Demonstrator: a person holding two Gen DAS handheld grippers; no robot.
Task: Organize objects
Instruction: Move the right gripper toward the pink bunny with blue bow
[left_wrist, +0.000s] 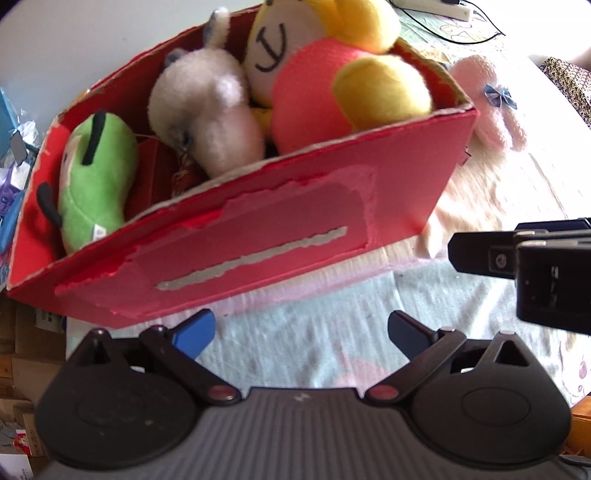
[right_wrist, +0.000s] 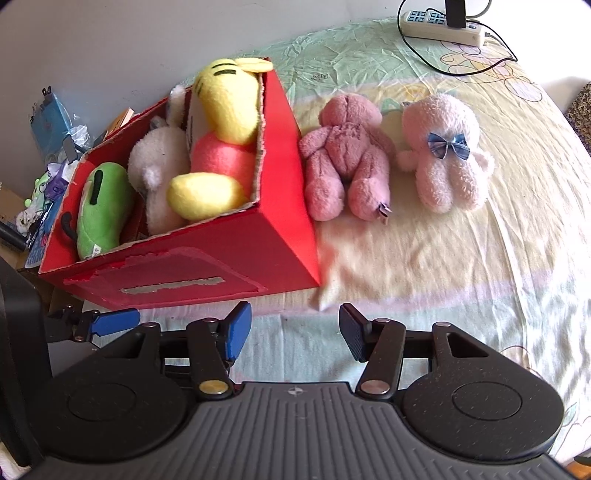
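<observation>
Open right gripper (right_wrist: 295, 332) faces torn red box (right_wrist: 207, 273) of plush toys (right_wrist: 218, 136).

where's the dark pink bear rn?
In the right wrist view, the dark pink bear lies on the bedsheet, just right of the red box, with the light pink plush on its other side.
</observation>
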